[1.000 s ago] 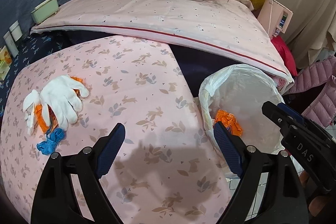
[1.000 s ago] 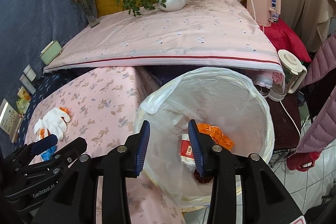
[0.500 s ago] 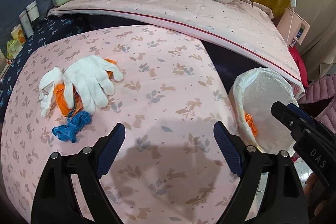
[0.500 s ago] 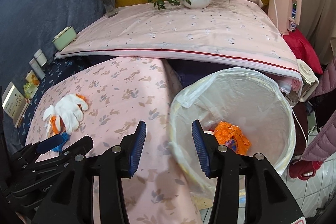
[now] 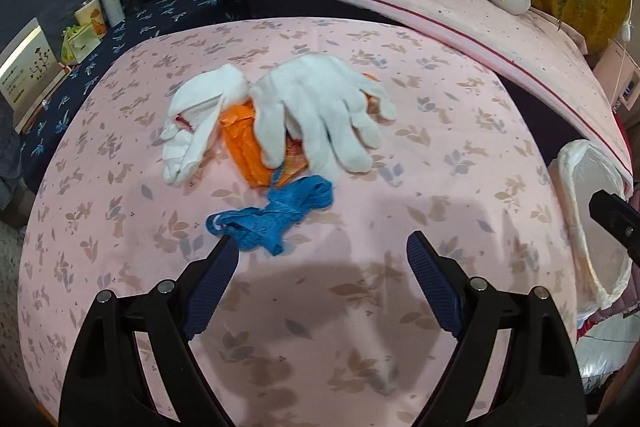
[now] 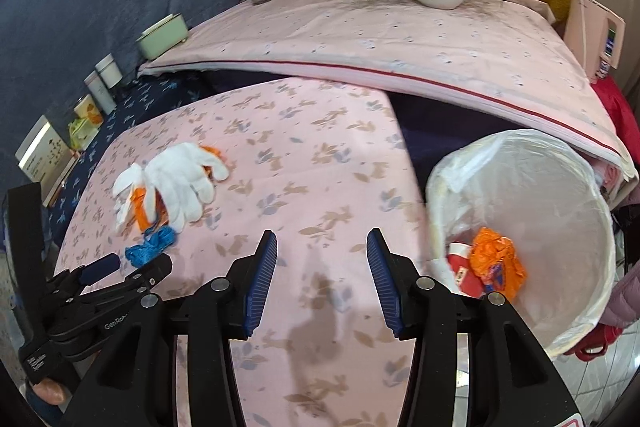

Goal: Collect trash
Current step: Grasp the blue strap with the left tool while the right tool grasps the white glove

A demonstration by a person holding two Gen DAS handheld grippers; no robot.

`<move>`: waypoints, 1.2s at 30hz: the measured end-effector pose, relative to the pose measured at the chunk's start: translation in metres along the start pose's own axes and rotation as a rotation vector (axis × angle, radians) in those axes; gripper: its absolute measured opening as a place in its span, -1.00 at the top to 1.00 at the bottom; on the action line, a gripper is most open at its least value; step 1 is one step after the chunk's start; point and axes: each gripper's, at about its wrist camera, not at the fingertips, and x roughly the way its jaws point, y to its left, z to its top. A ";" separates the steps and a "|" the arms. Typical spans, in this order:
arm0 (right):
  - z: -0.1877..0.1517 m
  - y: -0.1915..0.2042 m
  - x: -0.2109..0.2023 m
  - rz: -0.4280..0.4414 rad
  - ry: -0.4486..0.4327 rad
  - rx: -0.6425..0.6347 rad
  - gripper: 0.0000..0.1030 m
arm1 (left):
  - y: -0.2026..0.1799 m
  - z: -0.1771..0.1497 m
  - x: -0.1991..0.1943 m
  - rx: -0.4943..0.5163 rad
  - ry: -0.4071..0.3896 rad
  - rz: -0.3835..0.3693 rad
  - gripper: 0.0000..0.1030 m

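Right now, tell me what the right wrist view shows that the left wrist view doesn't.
Only the right wrist view looks into the lined bin, showing an orange wrapper and red packet inside. Only the left wrist view shows the blue scrap close up, just beyond the left gripper, its jaws open. Both show the white gloves on the pink cloth.

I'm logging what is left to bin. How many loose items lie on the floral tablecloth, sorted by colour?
White: 2, the larger glove and the smaller glove.
Orange: 1 wrapper, partly under the gloves.
Blue: 1 crumpled piece, just ahead of the open left gripper.
Total: 4.
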 end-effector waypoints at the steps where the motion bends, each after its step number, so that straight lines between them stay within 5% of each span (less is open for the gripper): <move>1: 0.000 0.004 0.003 0.005 0.005 -0.005 0.11 | 0.005 -0.001 0.003 0.006 -0.001 0.003 -0.59; 10: 0.004 0.039 0.038 0.051 0.052 -0.024 -0.02 | 0.018 0.001 0.033 0.136 -0.018 -0.017 -0.43; 21: 0.011 0.080 0.070 0.089 0.094 -0.069 -0.02 | 0.040 0.000 0.033 0.070 -0.001 -0.051 0.34; 36: 0.012 0.139 0.126 0.148 0.167 -0.158 -0.01 | 0.094 0.005 0.008 -0.124 0.020 -0.020 0.38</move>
